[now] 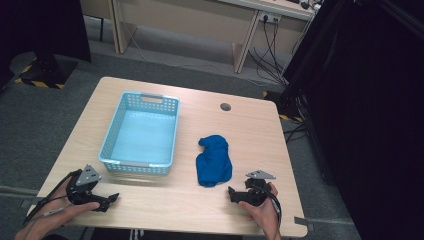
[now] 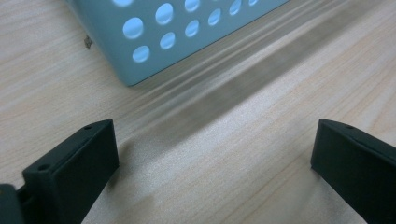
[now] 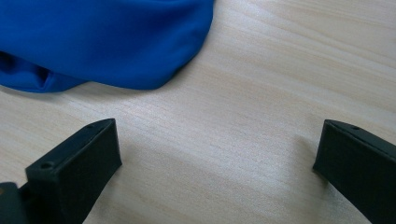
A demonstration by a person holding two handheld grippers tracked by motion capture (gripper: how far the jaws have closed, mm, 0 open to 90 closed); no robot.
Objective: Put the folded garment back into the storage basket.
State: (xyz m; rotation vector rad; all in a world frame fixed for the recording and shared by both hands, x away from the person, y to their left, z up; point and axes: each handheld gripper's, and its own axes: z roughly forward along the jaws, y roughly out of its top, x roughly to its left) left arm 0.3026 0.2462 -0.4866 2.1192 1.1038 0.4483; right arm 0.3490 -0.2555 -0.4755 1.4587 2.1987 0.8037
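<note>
A crumpled blue cloth lies on the wooden table, right of a light blue plastic basket. My right gripper rests near the front edge, just right of and below the cloth. In the right gripper view its jaws stand wide apart over bare wood, with the cloth a short way ahead. My left gripper rests at the front left, below the basket's near corner. The left gripper view has its jaws spread wide, nothing between them, and the basket's perforated wall ahead.
The basket is empty. A round grommet hole sits at the table's far right. Desks, cables and a dark curtain stand beyond the table. Bare wood lies between the two grippers.
</note>
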